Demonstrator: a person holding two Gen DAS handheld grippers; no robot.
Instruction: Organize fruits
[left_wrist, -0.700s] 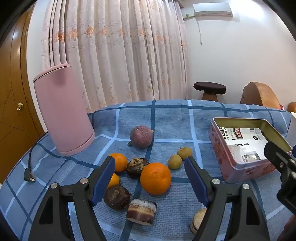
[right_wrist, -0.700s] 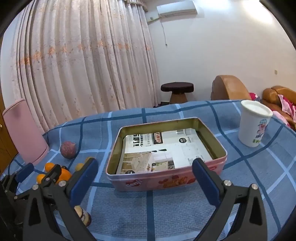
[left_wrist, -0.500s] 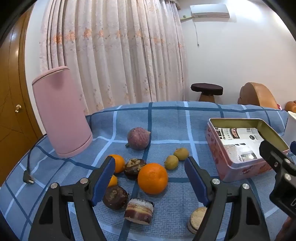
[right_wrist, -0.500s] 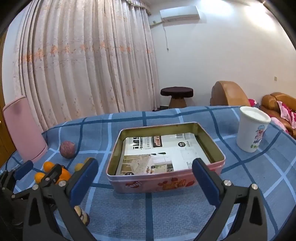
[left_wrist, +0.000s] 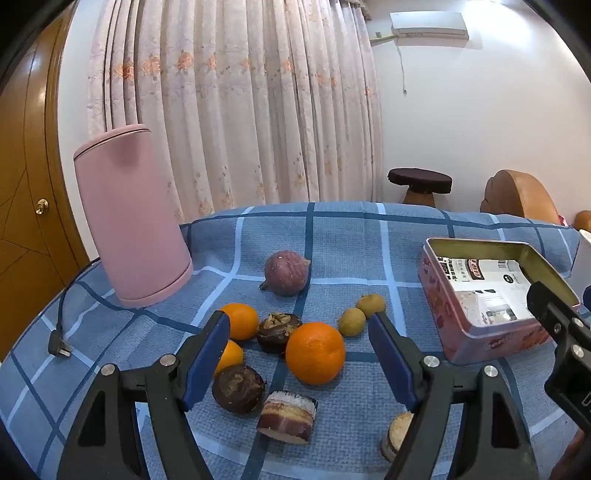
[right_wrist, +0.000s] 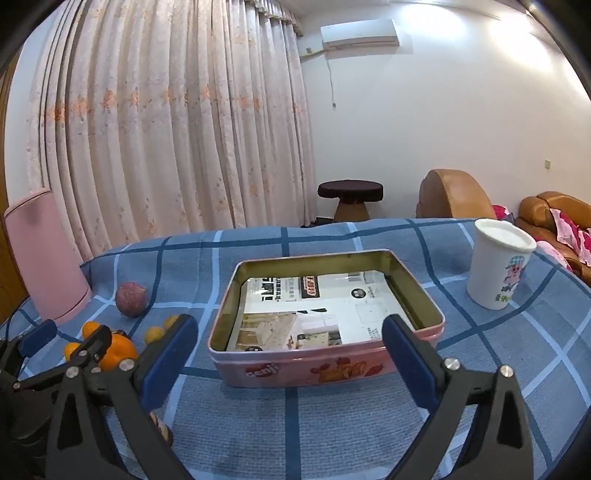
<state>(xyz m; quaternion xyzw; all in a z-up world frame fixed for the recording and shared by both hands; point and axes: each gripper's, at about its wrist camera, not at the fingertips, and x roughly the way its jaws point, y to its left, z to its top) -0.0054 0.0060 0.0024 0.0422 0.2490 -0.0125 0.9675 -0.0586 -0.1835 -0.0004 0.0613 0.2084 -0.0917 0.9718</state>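
Left wrist view: the left claw (left_wrist: 299, 354) stands wide open above a worktop covered in a blue checked cloth (left_wrist: 343, 236), nothing between its blue pads (left_wrist: 207, 358). Ahead of it, between the two fingers, lies a large round orange (left_wrist: 315, 352). Just left of that sit a dark brown mangosteen with a dried calyx (left_wrist: 279, 330) and a smaller orange mandarin (left_wrist: 240, 320); a second mandarin (left_wrist: 229, 356) is partly hidden behind the left pad. Nearer the camera lie a dark round fruit with a scuffed top (left_wrist: 238, 387) and a cut piece with purple skin and pale layers (left_wrist: 287, 416). Two small yellow-green fruits (left_wrist: 351, 322) lie touching each other, right of the large orange. Farther back is a purplish-red round fruit with a stem (left_wrist: 286, 272). A tall pink cylindrical appliance (left_wrist: 129, 218) stands at the left, its black cord and plug (left_wrist: 59, 345) trailing on the cloth.

Right wrist view: the right claw (right_wrist: 291, 356) is also wide open and empty, pointed at a pink rectangular tin box lined with printed paper (right_wrist: 321, 365), which holds no fruit. A white paper cup with a cartoon print (right_wrist: 496, 264) stands upright, right of the tin and apart from it. The fruit cluster lies left of the tin, beside the left claw.
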